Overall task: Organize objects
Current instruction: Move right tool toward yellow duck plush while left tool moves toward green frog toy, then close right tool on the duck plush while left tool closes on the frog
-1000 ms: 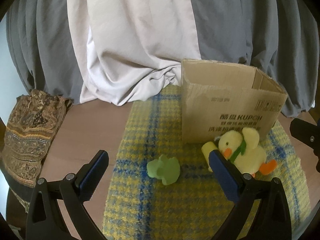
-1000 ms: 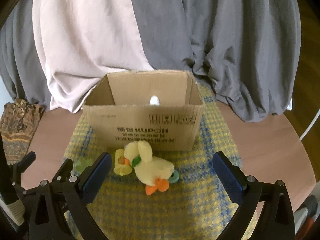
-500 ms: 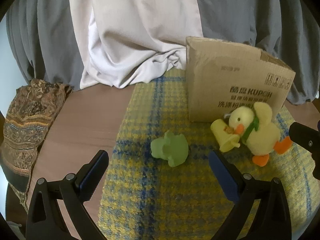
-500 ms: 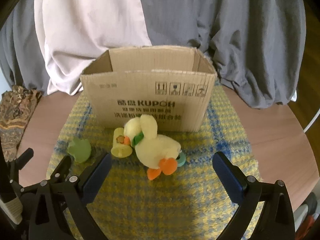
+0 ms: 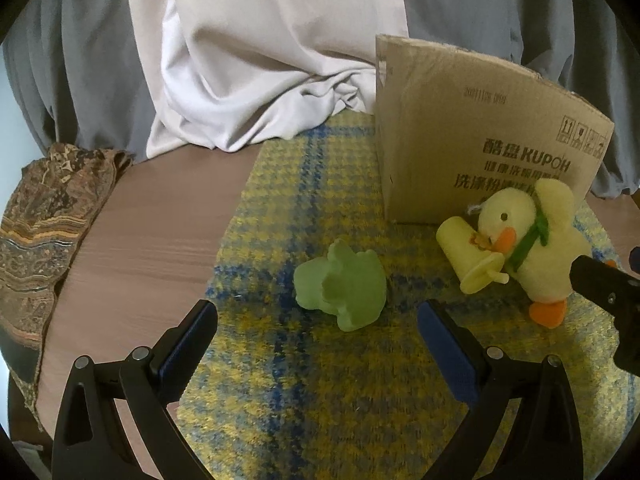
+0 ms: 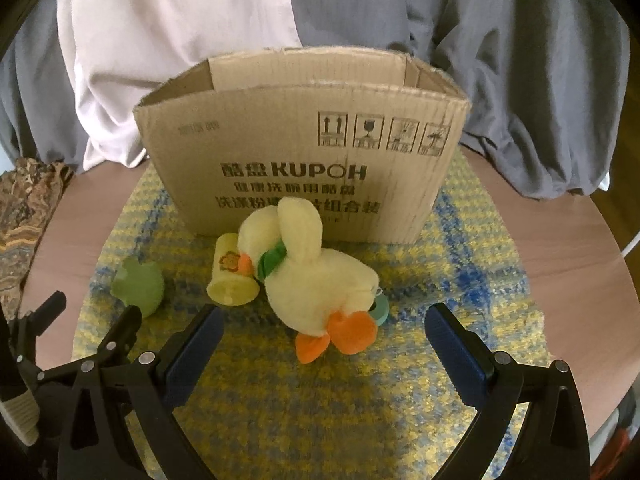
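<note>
A green toy (image 5: 342, 286) lies on the yellow-and-blue checked mat (image 5: 312, 184), just ahead of my open left gripper (image 5: 316, 336). A pale yellow cup (image 5: 470, 254) lies on its side against a yellow plush duck (image 5: 532, 240) with orange feet. An open cardboard box (image 5: 460, 148) stands behind them. In the right wrist view the duck (image 6: 312, 276) lies just ahead of my open right gripper (image 6: 320, 336), with the cup (image 6: 232, 276) and green toy (image 6: 138, 286) to its left and the box (image 6: 304, 152) behind. A teal ring (image 6: 380, 308) peeks from under the duck.
The mat lies on a round wooden table (image 5: 152, 240). A patterned brown cloth (image 5: 44, 224) hangs over the table's left edge. Grey and white drapes (image 5: 260, 60) hang close behind the box. The left gripper's frame (image 6: 52, 344) shows at the lower left of the right wrist view.
Both grippers have moved down and forward toward the mat. The green toy and the duck now sit larger and closer between the fingers. Nothing on the mat has moved.
</note>
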Demonstrator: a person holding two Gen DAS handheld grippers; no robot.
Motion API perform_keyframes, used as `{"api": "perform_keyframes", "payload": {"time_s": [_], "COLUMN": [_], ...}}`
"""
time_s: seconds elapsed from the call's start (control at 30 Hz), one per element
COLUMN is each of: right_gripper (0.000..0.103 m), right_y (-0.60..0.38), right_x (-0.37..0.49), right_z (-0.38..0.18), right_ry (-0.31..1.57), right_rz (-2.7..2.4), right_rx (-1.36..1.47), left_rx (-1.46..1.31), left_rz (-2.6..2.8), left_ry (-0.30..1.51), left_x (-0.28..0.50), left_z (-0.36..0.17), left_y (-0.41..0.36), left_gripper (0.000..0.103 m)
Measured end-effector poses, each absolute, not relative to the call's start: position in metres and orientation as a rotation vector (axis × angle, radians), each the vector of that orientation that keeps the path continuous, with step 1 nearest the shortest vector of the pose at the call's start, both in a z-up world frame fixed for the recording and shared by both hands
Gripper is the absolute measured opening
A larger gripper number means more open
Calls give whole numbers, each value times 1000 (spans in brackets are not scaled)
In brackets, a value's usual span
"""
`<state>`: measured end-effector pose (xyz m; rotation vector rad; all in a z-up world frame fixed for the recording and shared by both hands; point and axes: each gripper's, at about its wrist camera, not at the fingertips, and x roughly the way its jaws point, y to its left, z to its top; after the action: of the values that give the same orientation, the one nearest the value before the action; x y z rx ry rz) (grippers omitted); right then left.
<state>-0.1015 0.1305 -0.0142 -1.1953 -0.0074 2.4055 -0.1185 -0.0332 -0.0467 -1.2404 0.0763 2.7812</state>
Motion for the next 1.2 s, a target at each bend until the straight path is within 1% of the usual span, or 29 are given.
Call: {"api": "perform_keyframes", "payload": {"time_s": [0.63,0.7,0.73,0.77,0.8,0.83,0.87,0.9,0.93,0.97,1.0,1.03,1.2], "right_gripper": [101,101,101,101,100,99,97,91,84,82,76,71,66], "right_y": [147,148,148,148,148,149,149,151,152,153,154,155,157], "right_x": [-131,-133,-134,-135,-135,-136,-136,-136,-136,-136,-135,-135,-127], "right_z": [-52,-54,-55,-56,-57,-58,-59,-60,-62,-63,-64,-64,-62], "right_ry": [44,42,43,45,46,47,49,53,58,61,61,61,72], "right_rz": [2350,2350,2351,2353,2354,2354,2355,2354,2351,2347,2341,2340,2350], "right_rx": [-1323,-1329,-1332,-1334,-1339,-1340,-1340,-1344,-1352,-1358,-1357,-1351,-1340], "left_rx": [-1362,-1370,-1369,-1371,-1373,-1375,-1370,-1369,-1368,-1365,-1362,-1359,-1354], "left_rz": [2746,2735,2727,2719,2709,2705,2697,2688,2681,2680,2678,2672,2680], "left_ry": [37,26,22,21,20,22,19,16,15,19,21,23,43], "left_x": [-159,-162,-163,-164,-164,-164,-165,-165,-165,-165,-165,-165,-163], "left_z": [-77,-79,-80,-81,-82,-82,-83,-83,-83,-83,-83,-83,-82], "left_y": [-32,-33,-32,-32,-31,-30,-29,-27,-26,-25,-24,-23,-20], "left_gripper": [102,99,96,90,88,86,79,74,73,69,64,63,63]}}
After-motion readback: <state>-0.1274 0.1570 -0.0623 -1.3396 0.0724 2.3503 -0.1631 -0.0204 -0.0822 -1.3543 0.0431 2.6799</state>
